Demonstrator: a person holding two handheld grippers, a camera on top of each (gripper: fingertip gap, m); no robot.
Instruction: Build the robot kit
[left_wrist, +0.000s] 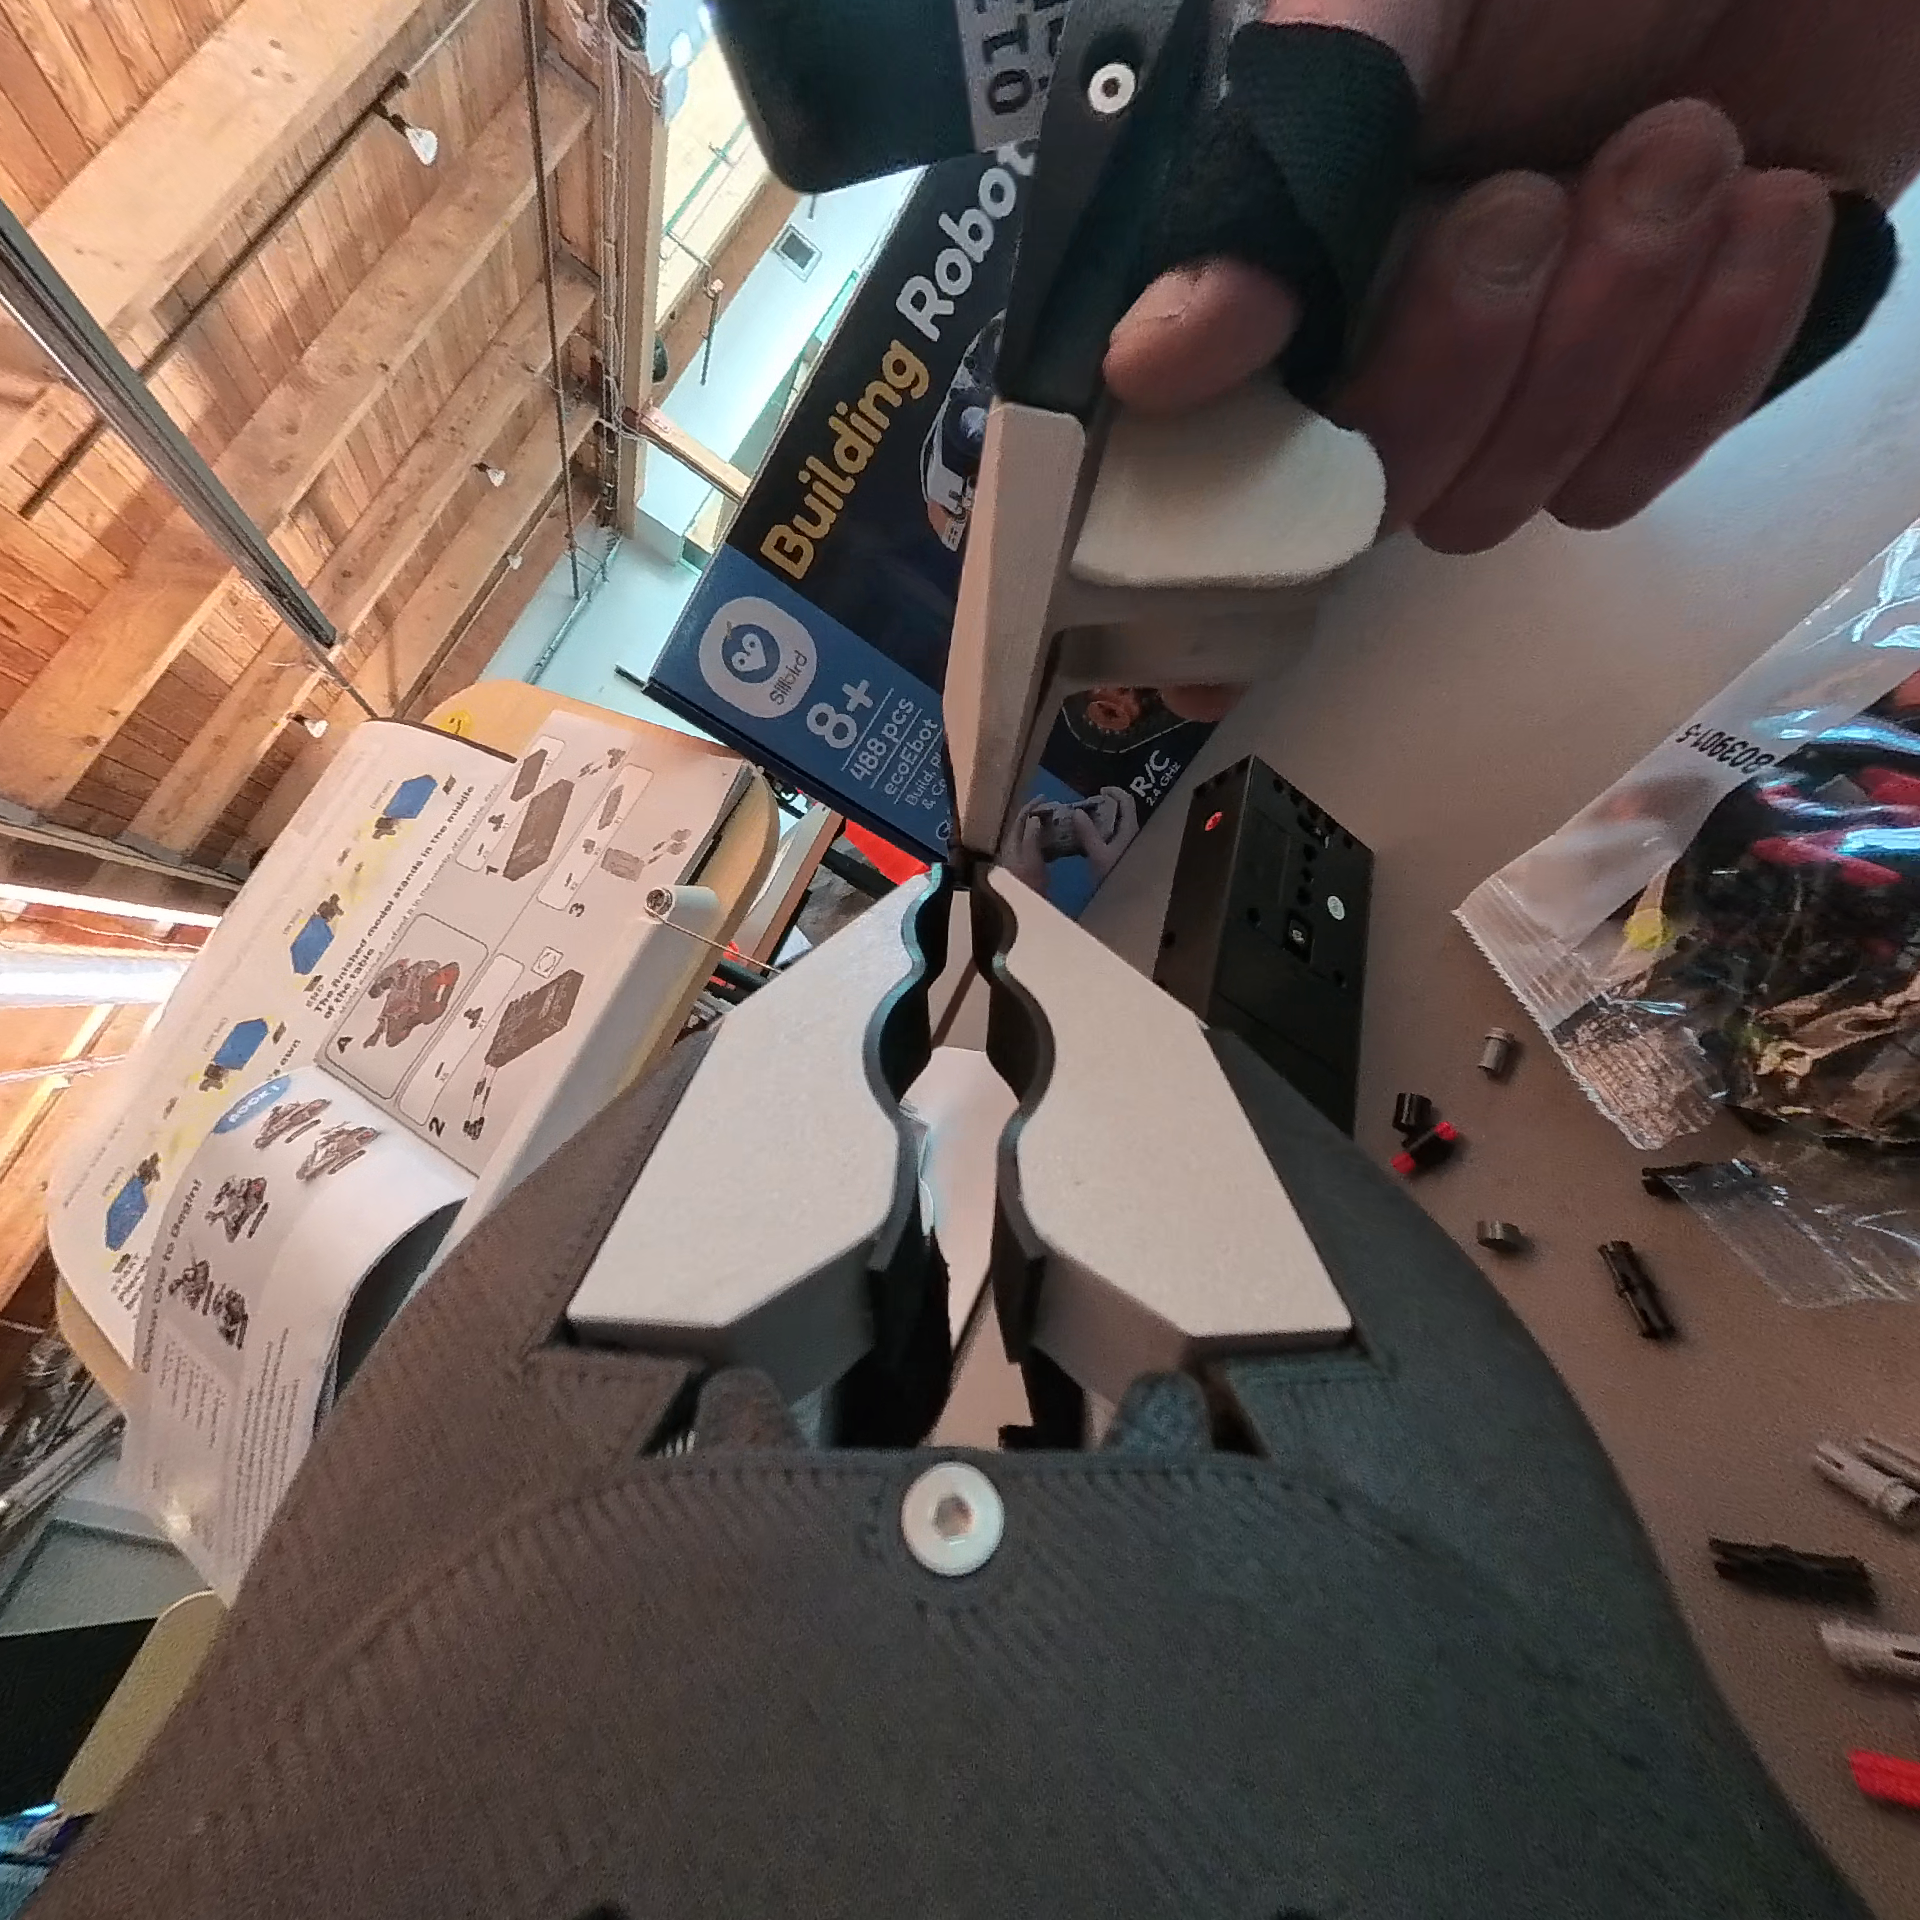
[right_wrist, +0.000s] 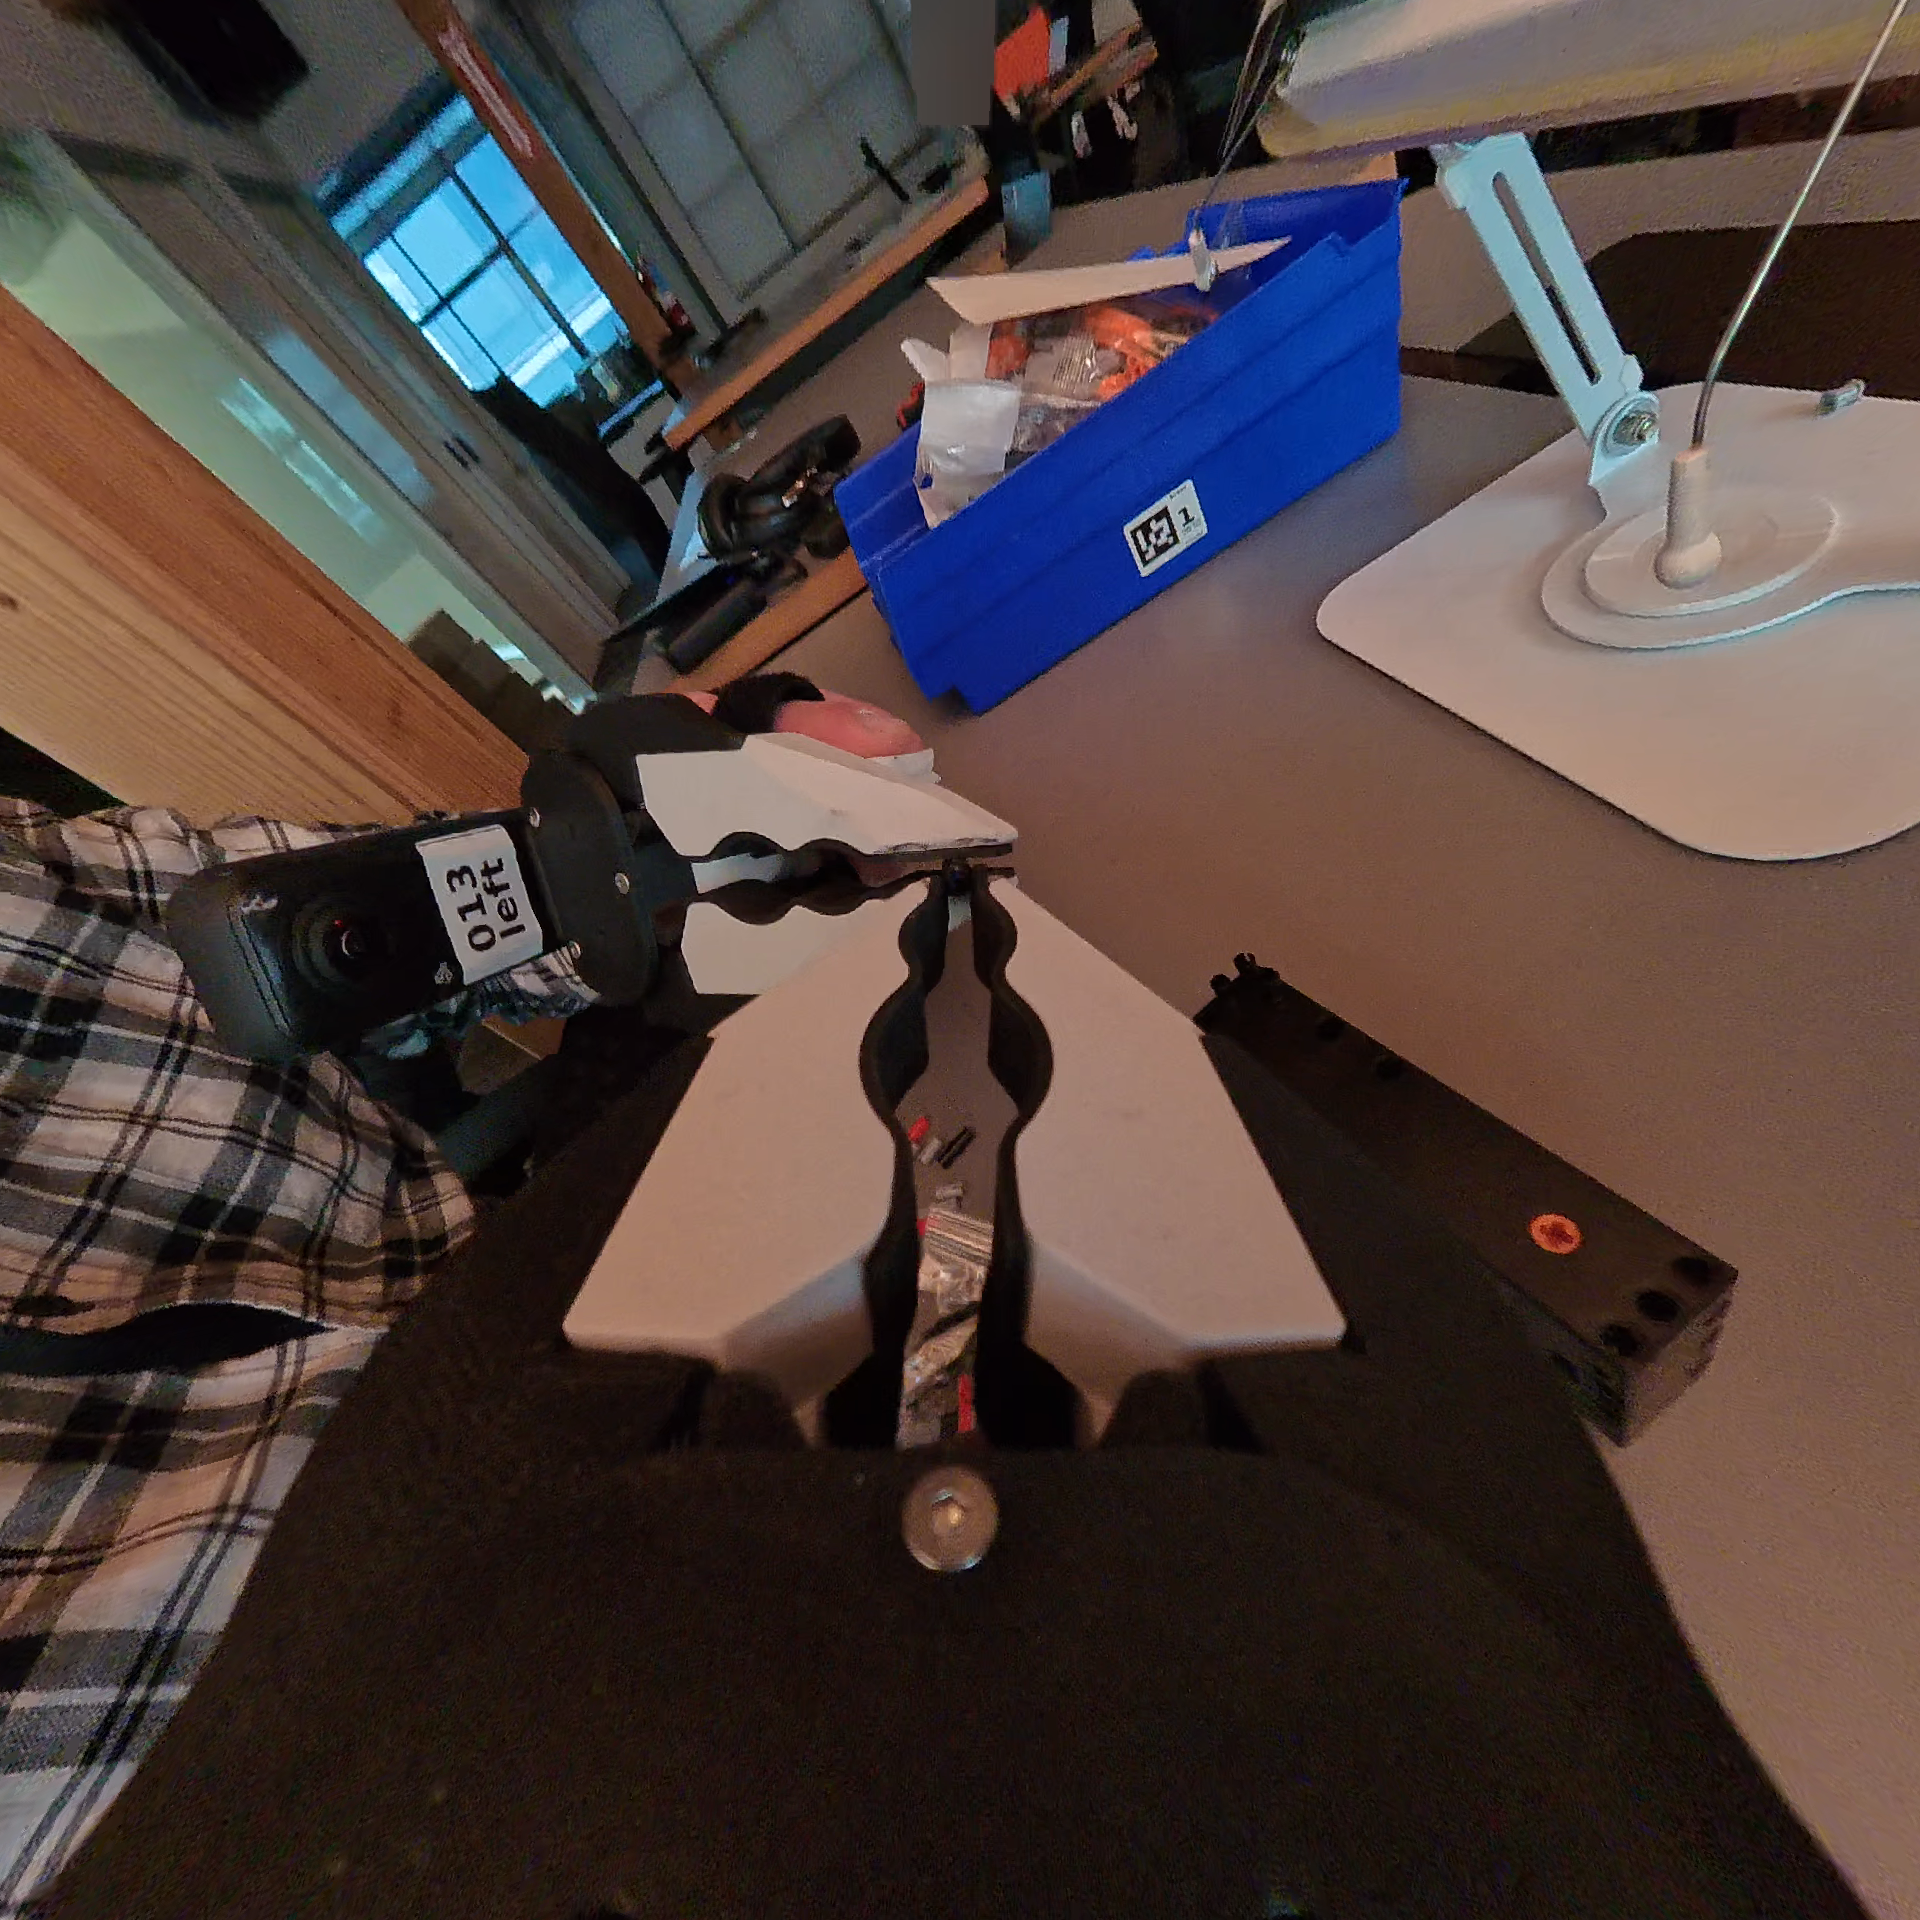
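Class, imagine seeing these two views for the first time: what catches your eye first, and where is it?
The two grippers meeting tip to tip above the grey table: the left gripper and right gripper both pinch something tiny and dark. Behind them stand a blue box and, across the table, a blue bin; a black block lies nearby.

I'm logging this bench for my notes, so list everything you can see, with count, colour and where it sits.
Grey tabletop: one, under everything.
Blue plastic bin: one, far side, filled with bagged parts.
White flat-based stand: one, right of the bin.
Black rectangular block with an orange dot: one, beside the right tool.
Dark blue kit box: one, standing upright behind the block.
White instruction booklet: one, open on the stand.
Clear parts bag: one, right side.
Small loose pieces: several, black, grey, red, scattered.
Hand: one, gripping the right tool.
Left tool, right tool: tips meeting on a tiny dark piece.
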